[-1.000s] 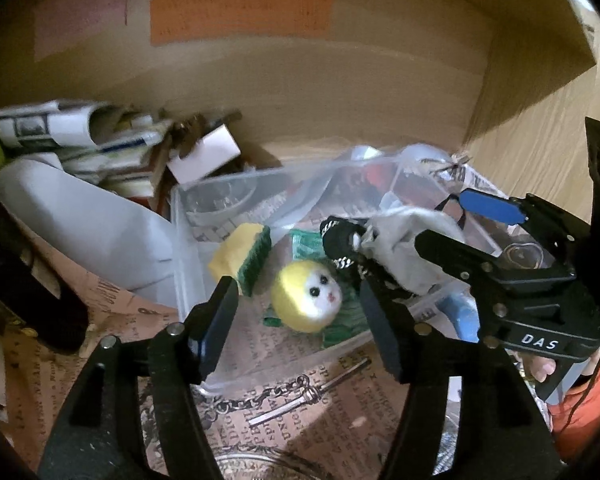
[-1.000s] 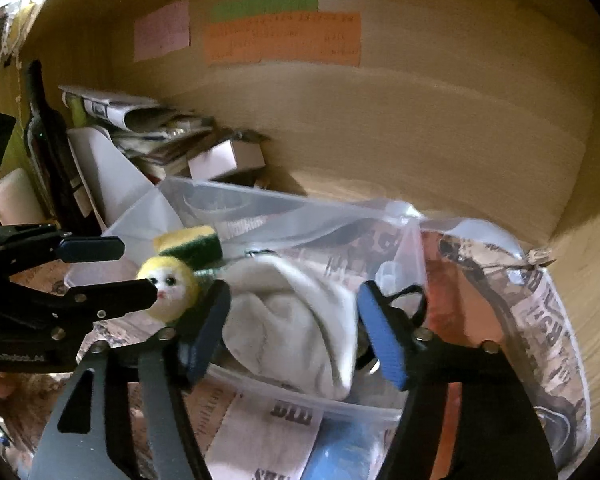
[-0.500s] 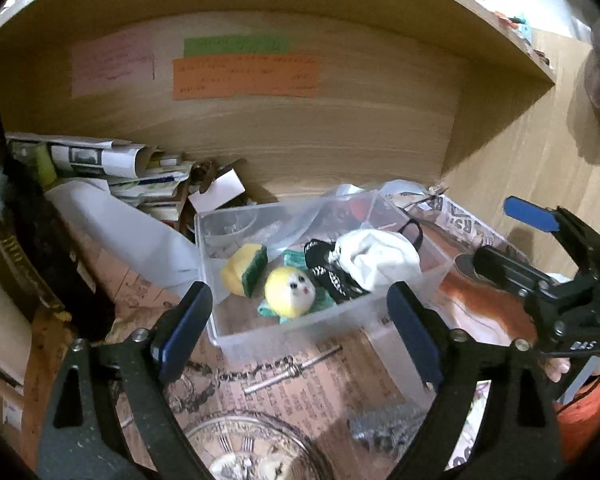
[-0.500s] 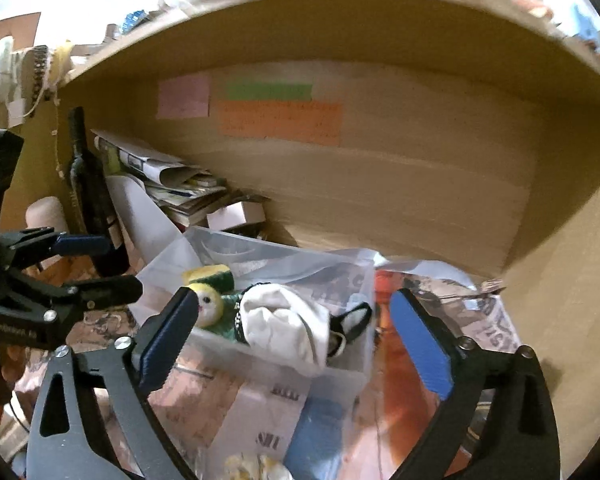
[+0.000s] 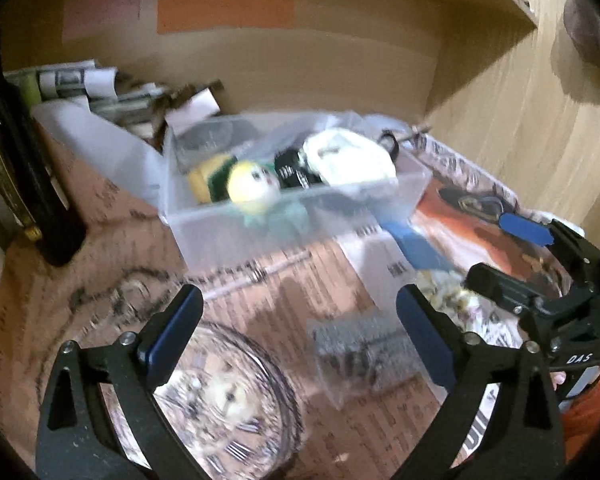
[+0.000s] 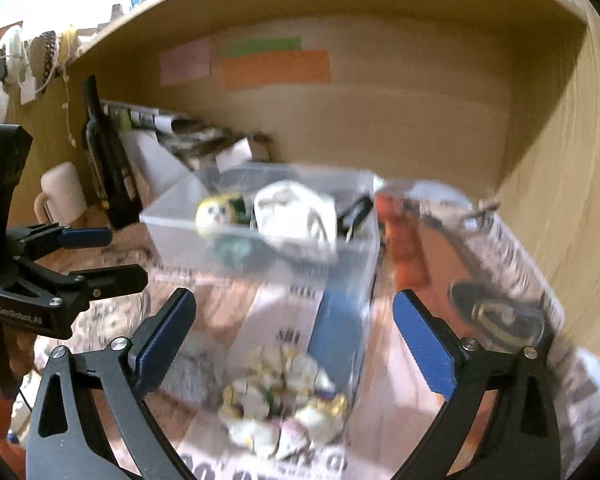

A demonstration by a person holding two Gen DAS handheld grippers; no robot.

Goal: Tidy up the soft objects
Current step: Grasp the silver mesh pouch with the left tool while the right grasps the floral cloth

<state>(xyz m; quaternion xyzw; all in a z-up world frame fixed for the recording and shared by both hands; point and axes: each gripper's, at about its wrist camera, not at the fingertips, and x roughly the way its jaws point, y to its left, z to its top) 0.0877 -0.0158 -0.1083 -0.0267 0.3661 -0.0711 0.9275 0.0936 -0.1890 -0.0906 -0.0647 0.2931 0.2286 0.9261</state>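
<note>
A clear plastic bin (image 5: 220,236) (image 6: 172,216) stands on the newspaper-covered desk. It holds a yellow-and-green sponge (image 5: 206,178), a yellow round plush face (image 5: 252,188) (image 6: 214,214), a black patterned item (image 5: 292,170) and a white cloth (image 5: 352,156) (image 6: 296,212). My left gripper (image 5: 300,320) (image 6: 96,256) is open and empty, well in front of the bin. My right gripper (image 6: 294,324) (image 5: 512,248) is open and empty, in front of the bin, above a bunch of pale fabric flowers (image 6: 280,396) (image 5: 444,288).
A grey knitted item (image 5: 360,344) lies between my left fingers. A glass-domed clock (image 5: 228,400) sits at front left. A dark bottle (image 5: 16,168) (image 6: 104,152), a stack of papers (image 5: 100,88) and a white mug (image 6: 60,192) stand at the left. Wooden walls close the back and right.
Both grippers have pulled back from the bin and opened wide; the right one has let go of the white cloth, which now lies in the bin. The views are blurred by motion.
</note>
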